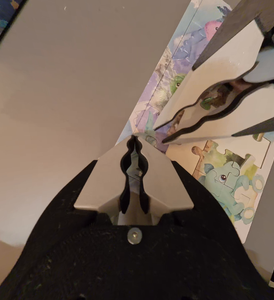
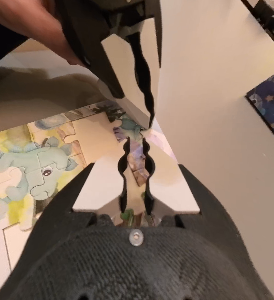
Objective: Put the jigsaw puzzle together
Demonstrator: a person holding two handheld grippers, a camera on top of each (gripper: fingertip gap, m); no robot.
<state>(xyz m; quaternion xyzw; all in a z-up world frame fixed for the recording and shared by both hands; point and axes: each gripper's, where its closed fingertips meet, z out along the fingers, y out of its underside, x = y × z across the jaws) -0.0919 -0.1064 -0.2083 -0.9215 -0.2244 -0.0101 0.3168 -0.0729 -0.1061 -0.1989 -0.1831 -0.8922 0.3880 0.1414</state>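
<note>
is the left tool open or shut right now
Shut. In its own view the left tool has its fingertips meeting at the puzzle edge; whether they pinch a piece, I cannot tell.

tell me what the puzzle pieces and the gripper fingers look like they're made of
Puzzle pieces: probably printed cardboard, matte, judging by the flat die-cut interlocking edges and watercolour-style print. Gripper fingers: seemingly smooth pale hard plastic with black wavy pads that look rubbery; the dark gripper body shows fine layered lines, likely 3D-printed plastic.
</note>
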